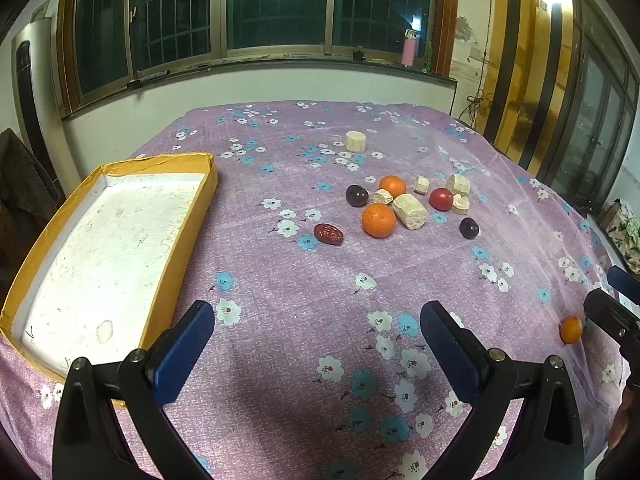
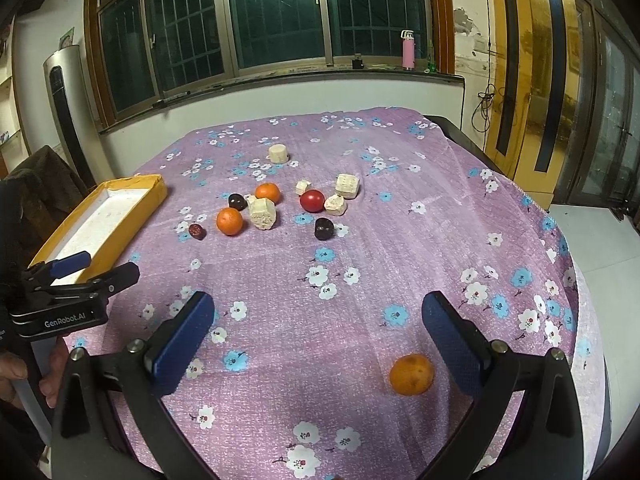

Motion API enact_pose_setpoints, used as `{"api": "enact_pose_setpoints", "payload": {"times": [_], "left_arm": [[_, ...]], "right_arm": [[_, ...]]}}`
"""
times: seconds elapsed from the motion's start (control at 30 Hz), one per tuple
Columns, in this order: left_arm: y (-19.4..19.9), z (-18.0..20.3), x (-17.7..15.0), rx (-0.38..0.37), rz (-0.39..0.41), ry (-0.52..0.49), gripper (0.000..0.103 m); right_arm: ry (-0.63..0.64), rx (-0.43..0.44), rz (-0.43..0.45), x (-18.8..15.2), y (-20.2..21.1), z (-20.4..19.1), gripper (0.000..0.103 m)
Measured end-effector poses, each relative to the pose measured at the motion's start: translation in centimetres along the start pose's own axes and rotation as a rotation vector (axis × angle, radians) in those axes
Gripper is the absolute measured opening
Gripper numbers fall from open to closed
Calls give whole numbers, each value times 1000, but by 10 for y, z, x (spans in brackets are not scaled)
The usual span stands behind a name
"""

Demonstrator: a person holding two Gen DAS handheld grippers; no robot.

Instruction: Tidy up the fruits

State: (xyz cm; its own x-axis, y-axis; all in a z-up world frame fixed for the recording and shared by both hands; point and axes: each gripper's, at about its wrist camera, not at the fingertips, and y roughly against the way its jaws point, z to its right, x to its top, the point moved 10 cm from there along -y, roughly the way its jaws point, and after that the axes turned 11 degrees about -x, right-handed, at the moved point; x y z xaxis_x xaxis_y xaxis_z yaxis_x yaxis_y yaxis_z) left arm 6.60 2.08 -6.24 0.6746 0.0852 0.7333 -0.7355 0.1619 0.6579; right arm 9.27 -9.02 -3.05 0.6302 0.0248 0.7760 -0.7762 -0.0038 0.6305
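Note:
A pile of fruit lies mid-table: two oranges (image 1: pixel 378 220) (image 1: pixel 392 185), a red tomato (image 1: pixel 440 199), two dark plums (image 1: pixel 356 195) (image 1: pixel 469 227), a red date (image 1: pixel 328 234) and several pale chunks (image 1: pixel 410 211). A third orange (image 2: pixel 411 374) lies apart on the cloth, between my right gripper's (image 2: pixel 318 330) open fingers, close to the right one. My left gripper (image 1: pixel 316 336) is open and empty over the cloth, beside the yellow tray (image 1: pixel 168 276), whose white floor is bare. The left gripper also shows in the right wrist view (image 2: pixel 96 268), the right one in the left wrist view (image 1: pixel 608 304).
The table wears a purple flowered cloth (image 1: pixel 304 304). A lone pale chunk (image 1: pixel 356 141) sits towards the far edge. A wall and window lie behind; a pink bottle (image 1: pixel 409 50) stands on the sill. The table's right edge (image 2: pixel 576 280) drops to the floor.

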Motion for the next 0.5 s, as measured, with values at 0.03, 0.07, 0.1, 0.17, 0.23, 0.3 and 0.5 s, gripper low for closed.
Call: {"api": "enact_pose_setpoints", "payload": {"times": [0.03, 0.07, 0.1, 0.17, 0.23, 0.3, 0.5], "left_arm": [[0, 0, 0, 1, 1, 1, 103], [0, 0, 0, 2, 0, 2, 103], [0, -1, 0, 3, 0, 4, 103], [0, -2, 1, 5, 1, 7, 103], [-1, -4, 1, 8, -1, 10, 103], [-1, -6, 1, 10, -1, 15, 103], [-1, -9, 1, 16, -4, 23, 103]], "right_arm": [[1, 0, 0, 0, 0, 0, 103], [2, 1, 0, 0, 0, 0, 103], [3, 2, 1, 1, 0, -1, 103], [4, 3, 3, 2, 0, -2, 103], [5, 3, 6, 2, 1, -3, 103], [7, 1, 6, 3, 0, -3, 103], [15, -7, 6, 4, -2, -3, 103]]}}
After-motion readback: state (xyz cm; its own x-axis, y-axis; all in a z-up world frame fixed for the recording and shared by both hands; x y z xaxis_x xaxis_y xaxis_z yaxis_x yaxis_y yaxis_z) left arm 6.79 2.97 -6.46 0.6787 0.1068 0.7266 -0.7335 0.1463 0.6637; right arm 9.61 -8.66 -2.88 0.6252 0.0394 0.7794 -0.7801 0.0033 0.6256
